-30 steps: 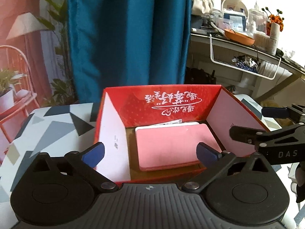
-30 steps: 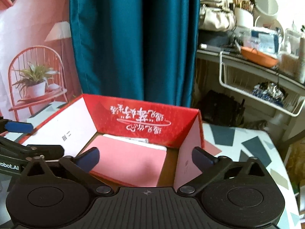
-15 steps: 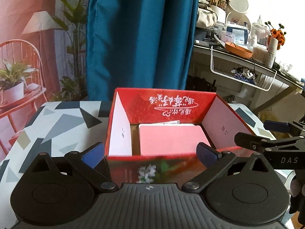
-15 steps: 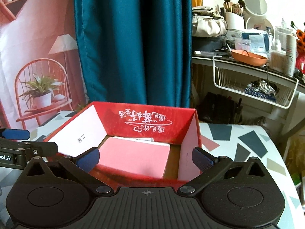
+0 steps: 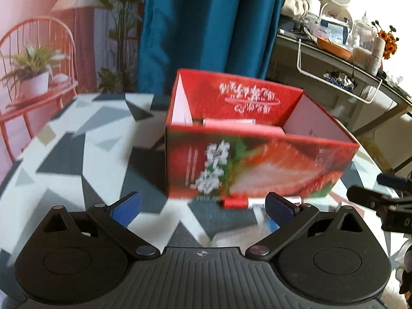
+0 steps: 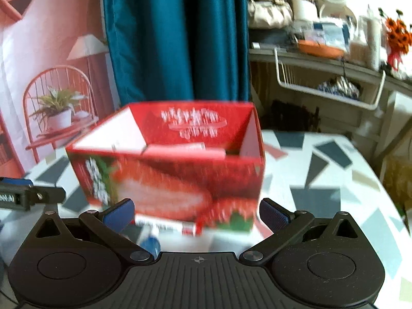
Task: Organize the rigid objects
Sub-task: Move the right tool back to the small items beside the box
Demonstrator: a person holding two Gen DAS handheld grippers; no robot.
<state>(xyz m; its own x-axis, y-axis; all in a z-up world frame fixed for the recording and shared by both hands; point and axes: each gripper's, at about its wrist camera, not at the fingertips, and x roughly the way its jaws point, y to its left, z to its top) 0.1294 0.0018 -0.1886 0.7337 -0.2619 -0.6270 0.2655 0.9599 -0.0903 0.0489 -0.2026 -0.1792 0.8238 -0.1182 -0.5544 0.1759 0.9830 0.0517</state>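
A red open-top box (image 5: 257,164) printed with strawberries stands on the patterned table (image 5: 77,154). Flat pink items (image 5: 239,126) lie inside it, mostly hidden by its front wall. Against the foot of the box lies a white marker with a red cap (image 5: 244,202). My left gripper (image 5: 203,206) hangs open just in front of the box, holding nothing. In the right wrist view the same box (image 6: 175,180) and marker (image 6: 167,225) sit ahead of my right gripper (image 6: 195,212), also open with nothing in it. The image is blurred.
A pale blurred object (image 5: 231,234) and a small blue piece (image 5: 273,224) lie on the table close to the fingers. Behind the box hangs a teal curtain (image 5: 206,25). A cluttered shelf with a white wire basket (image 5: 340,77) stands to the right.
Both grippers have drawn back and dropped lower. The views went from looking down into the box to facing its front wall, and the marker has come into view.
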